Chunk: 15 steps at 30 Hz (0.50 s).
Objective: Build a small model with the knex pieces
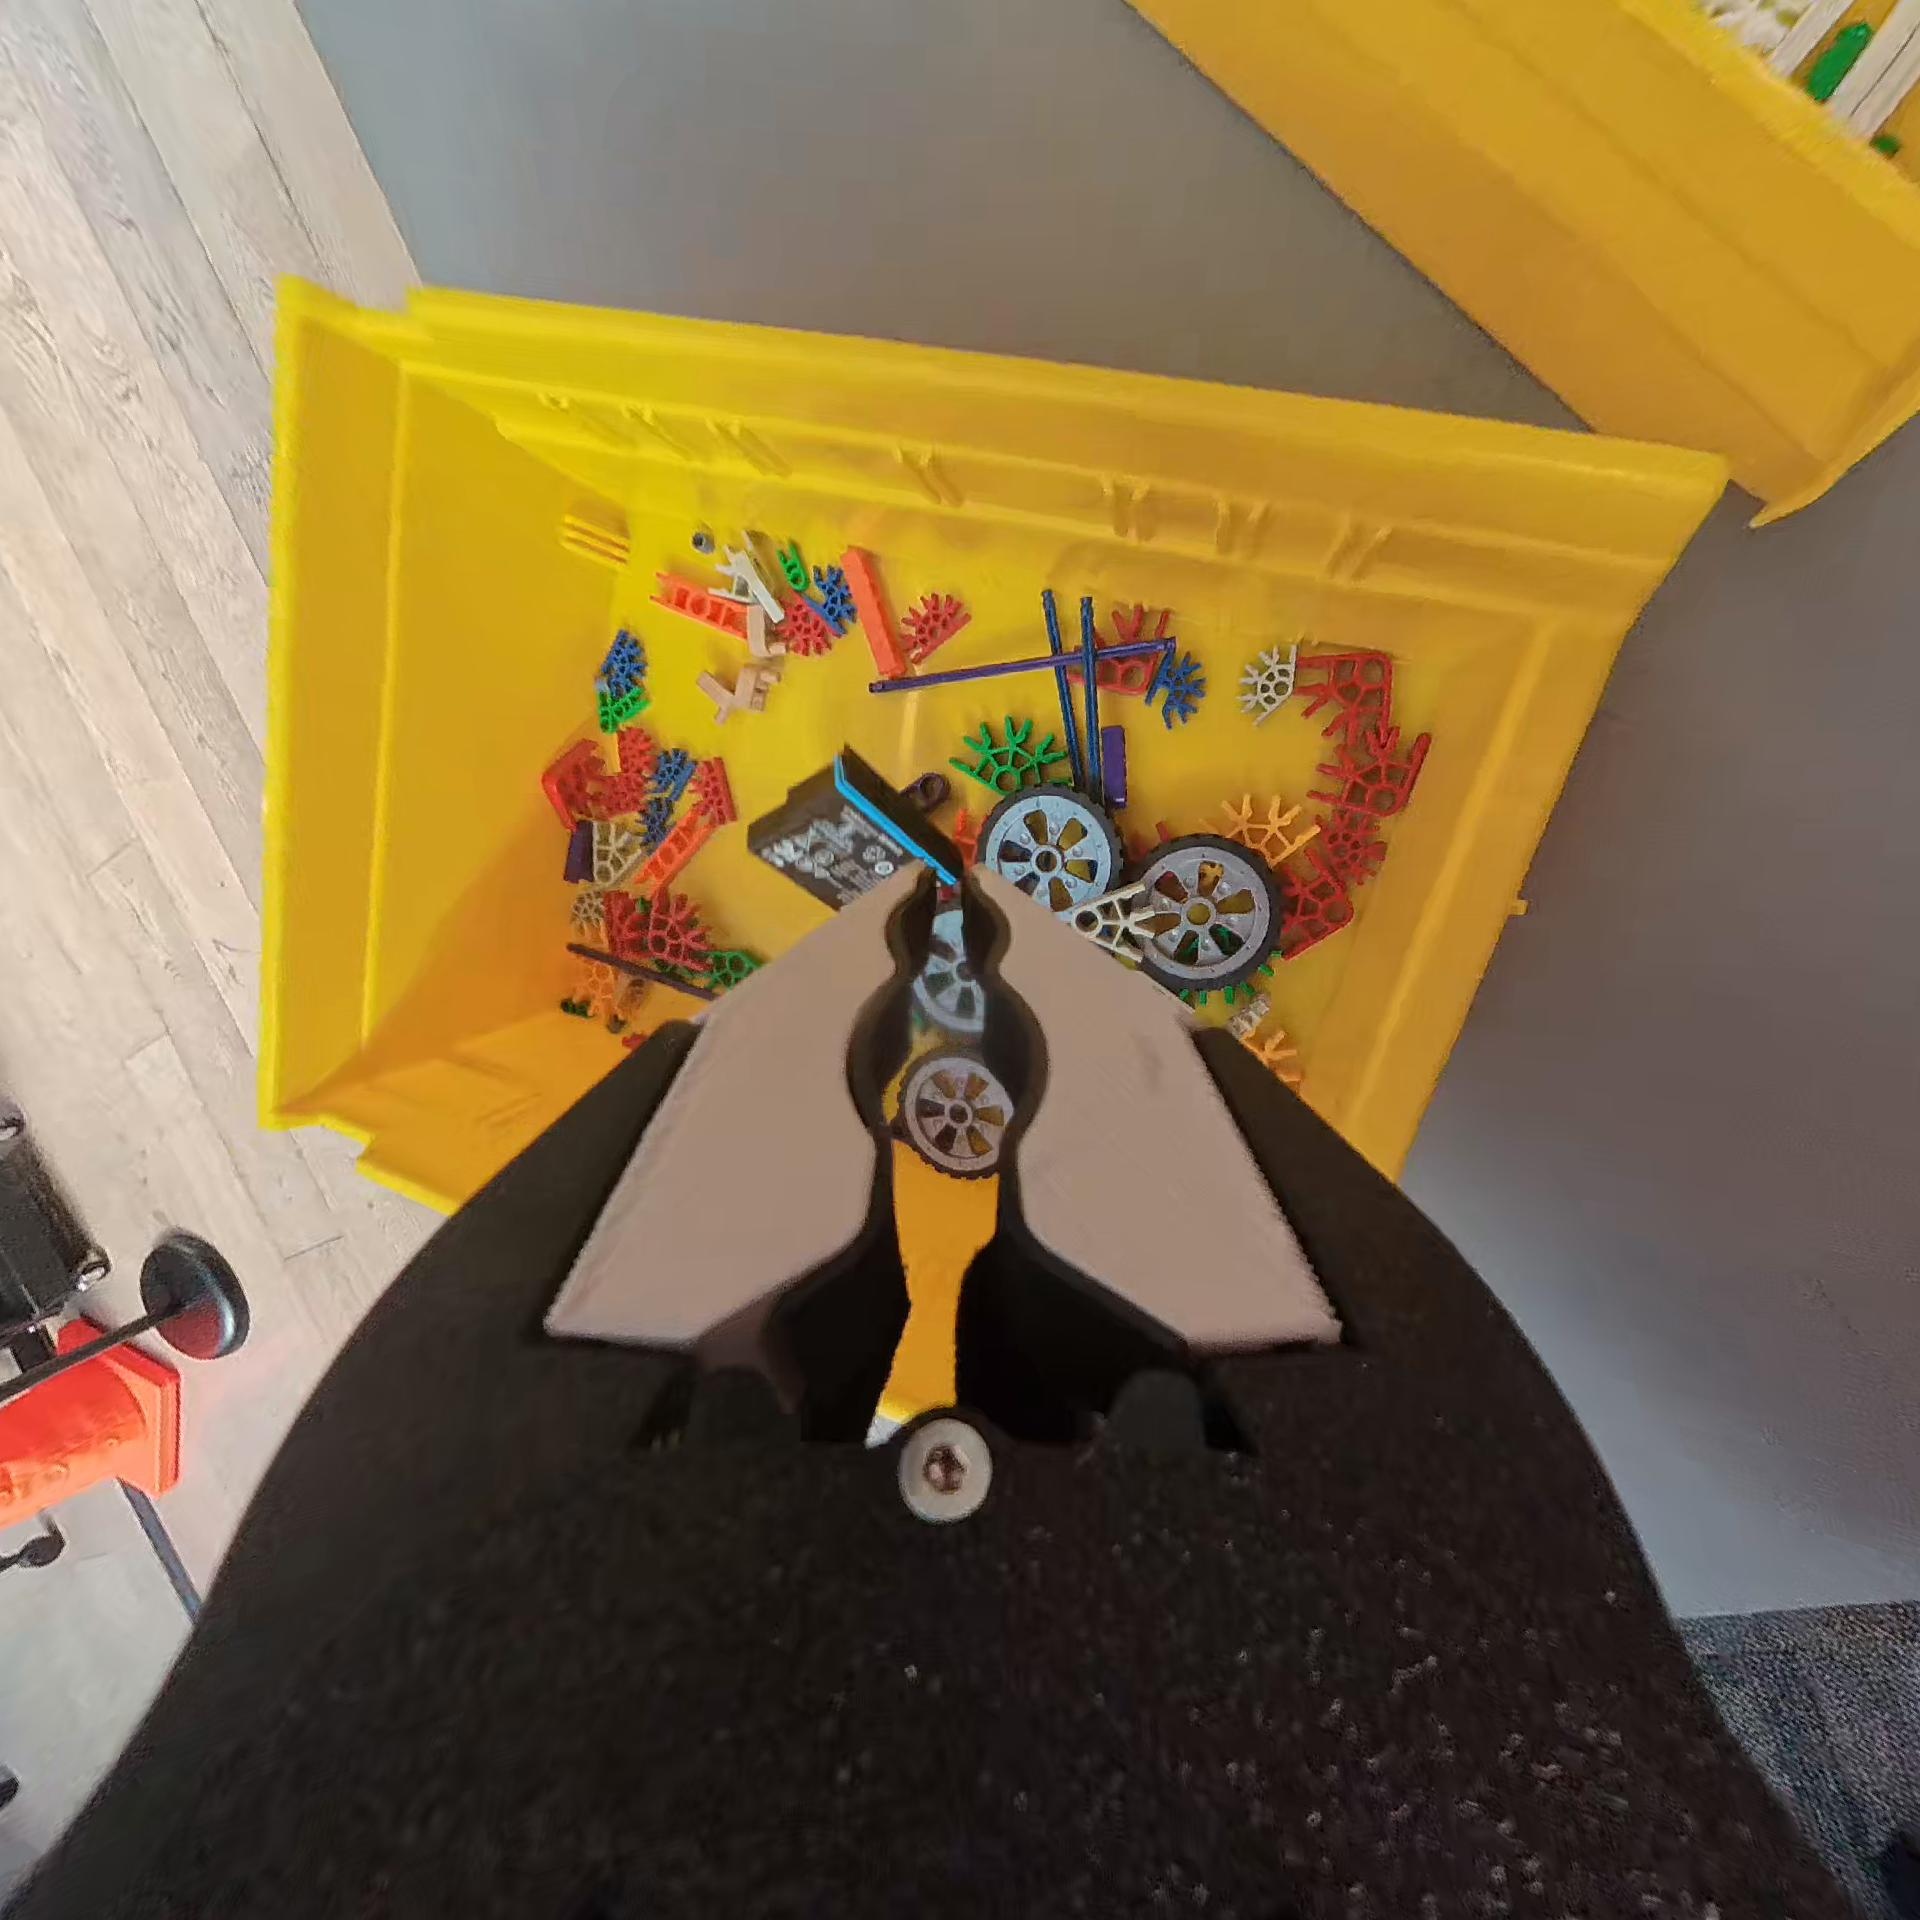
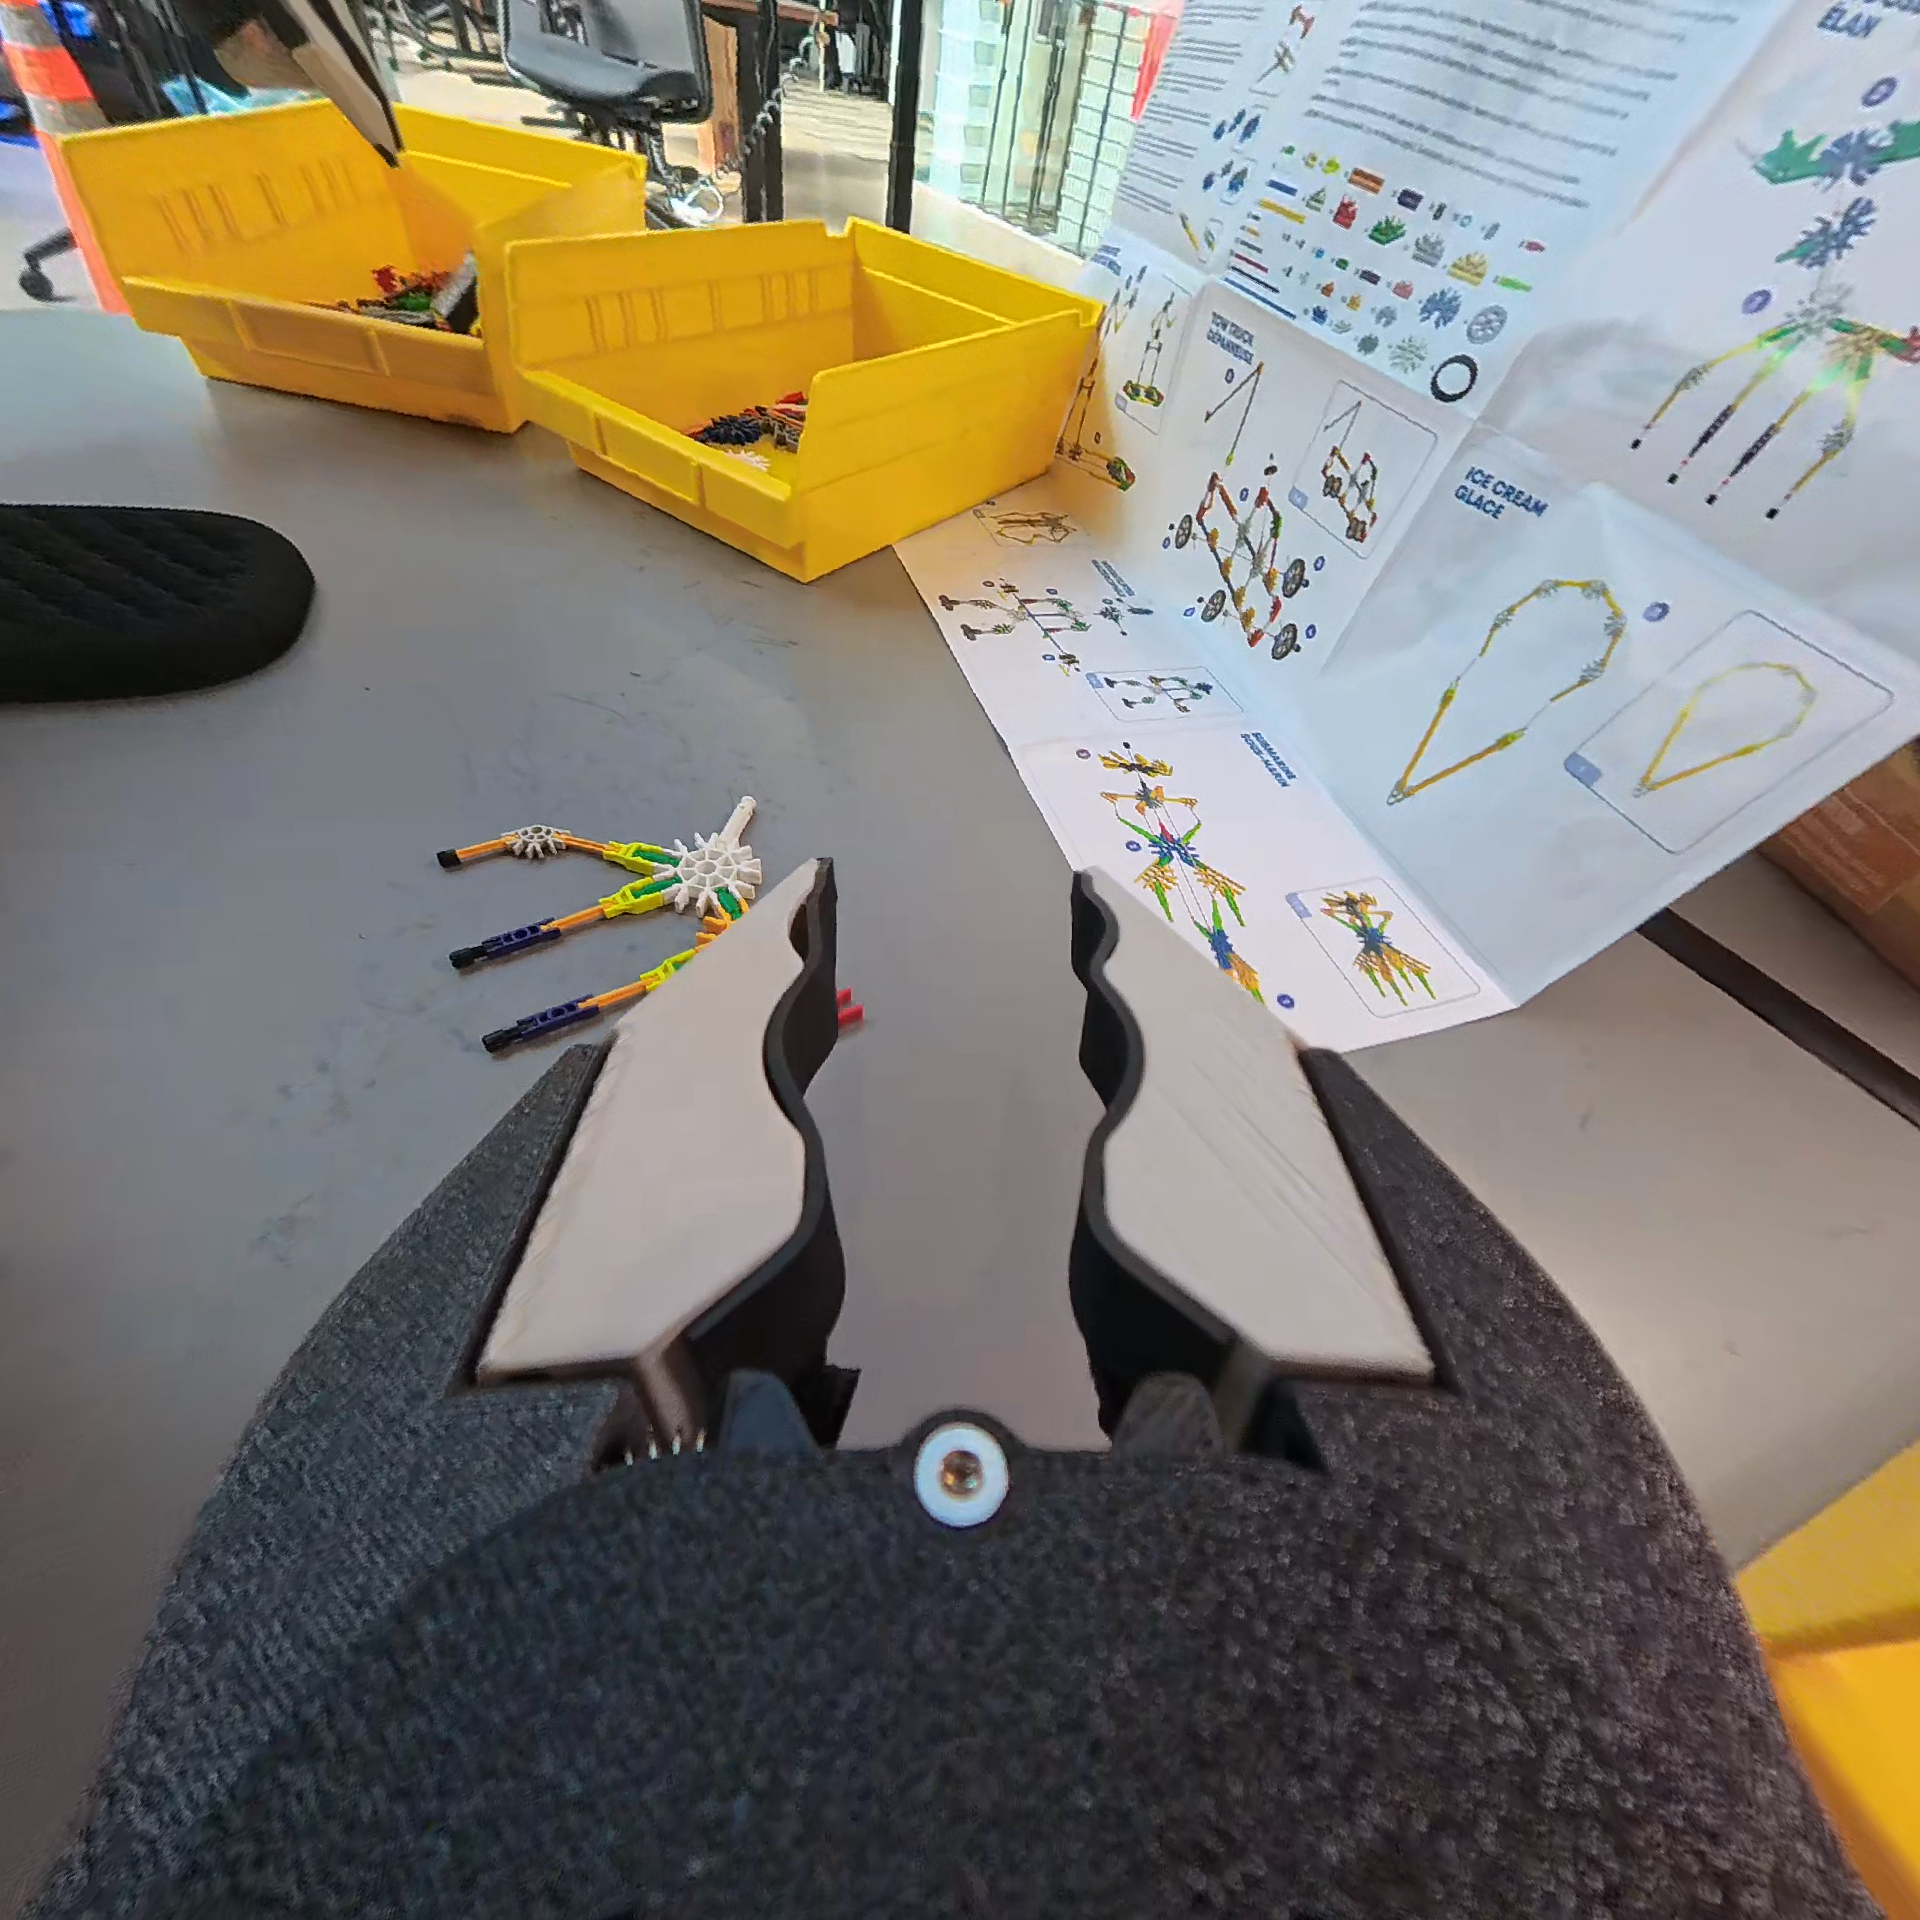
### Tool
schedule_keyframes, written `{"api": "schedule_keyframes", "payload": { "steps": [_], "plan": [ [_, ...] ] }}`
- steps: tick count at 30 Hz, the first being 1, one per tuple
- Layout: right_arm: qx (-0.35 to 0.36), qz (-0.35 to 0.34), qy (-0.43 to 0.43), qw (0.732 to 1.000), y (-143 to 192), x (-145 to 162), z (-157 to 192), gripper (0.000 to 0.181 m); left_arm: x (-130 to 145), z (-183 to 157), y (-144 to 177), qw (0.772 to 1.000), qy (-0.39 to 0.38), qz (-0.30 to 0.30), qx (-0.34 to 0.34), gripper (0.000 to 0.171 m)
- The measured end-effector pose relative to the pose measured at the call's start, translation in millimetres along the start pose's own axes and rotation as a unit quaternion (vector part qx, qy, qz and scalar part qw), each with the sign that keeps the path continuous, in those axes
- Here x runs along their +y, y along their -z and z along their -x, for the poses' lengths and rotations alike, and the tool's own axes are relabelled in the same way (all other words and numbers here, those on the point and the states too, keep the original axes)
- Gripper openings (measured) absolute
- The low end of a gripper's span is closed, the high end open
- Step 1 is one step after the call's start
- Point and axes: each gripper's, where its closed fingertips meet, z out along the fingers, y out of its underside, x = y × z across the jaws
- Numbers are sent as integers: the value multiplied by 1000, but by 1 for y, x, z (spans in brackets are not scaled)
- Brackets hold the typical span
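Grey table: right claw open w/ bare room ahead; left claw closed, empty, above yellow bin.

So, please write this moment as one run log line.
left gripper: shut, above yellow bin of toy parts | right gripper: open, empty, over grey table beside rod model

The right gripper hangs just above a grey table, its fingers spread wide with nothing between them. Just left of its left finger lies a small build of white toothed wheels and orange rods. An unfolded instruction sheet lies to the right. Far left stand two yellow bins of small parts, the other gripper above the farther one
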Motion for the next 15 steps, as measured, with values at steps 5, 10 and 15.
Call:
{"api": "schedule_keyframes", "payload": {
  "steps": [5,10,15],
  "plan": [
    [-14,3,38,999,-6,-12,14,44,17,19,-31,996,64,55,-3,45],
    [1,4,28,1000,3,-12,13,44,6,40,-76,985,156,73,20,58],
    [33,23,13,999,22,0,7,44,4,52,-116,959,264,92,55,63]
  ]
}}
